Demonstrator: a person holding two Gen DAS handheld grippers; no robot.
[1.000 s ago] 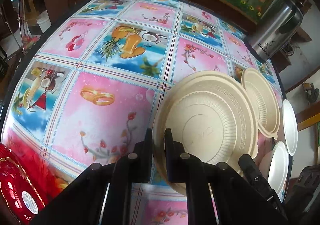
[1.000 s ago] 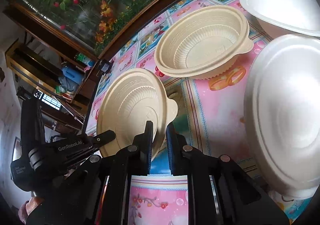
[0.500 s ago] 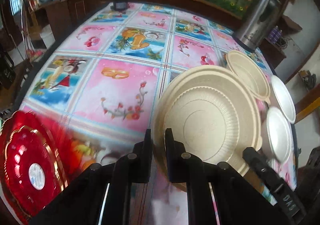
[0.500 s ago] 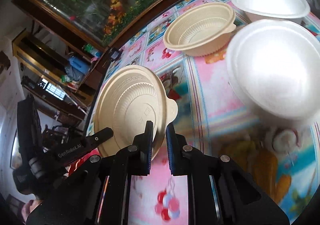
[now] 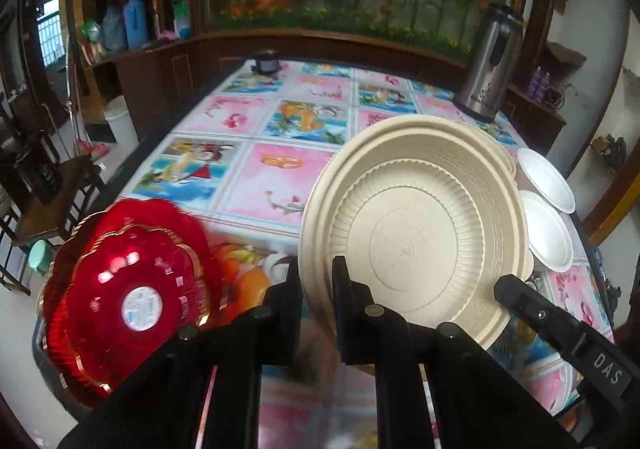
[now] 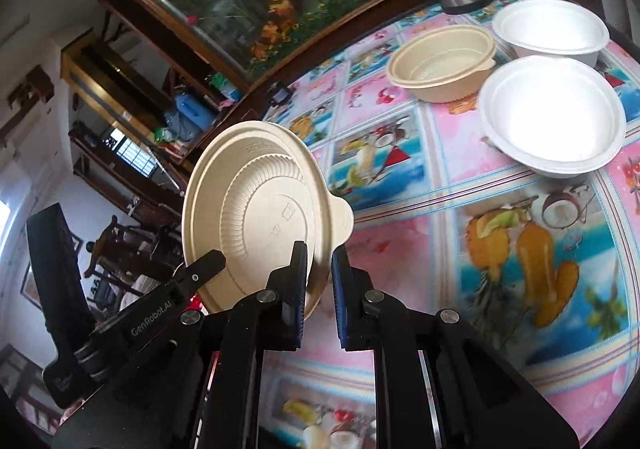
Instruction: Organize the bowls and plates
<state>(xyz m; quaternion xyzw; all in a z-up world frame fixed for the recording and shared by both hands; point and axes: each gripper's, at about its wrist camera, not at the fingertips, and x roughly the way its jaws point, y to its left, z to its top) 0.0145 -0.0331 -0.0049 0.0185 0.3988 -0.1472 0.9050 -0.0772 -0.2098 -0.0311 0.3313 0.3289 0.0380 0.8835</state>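
My left tool [image 5: 316,281] & right tool [image 6: 320,269] both pinch the rim of one tan bowl [image 5: 416,225], held up on edge over the counter [image 5: 256,177]. Red plate [image 5: 128,293] sits at the near left corner. Another tan bowl [image 6: 444,63] & 2 white bowls [image 6: 552,117] sit by the right edge.

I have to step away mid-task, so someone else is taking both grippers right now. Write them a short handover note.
Left gripper: shut on the rim of the beige ribbed plastic bowl.
Right gripper: shut on the same bowl's rim; both hold it tilted above the table.
On the patterned tablecloth: a second beige bowl and two white foam bowls, separate; red scalloped plates at the left edge.
Done: beige bowl lifted.
Left: set it down, probably into its match, then group the white bowls.
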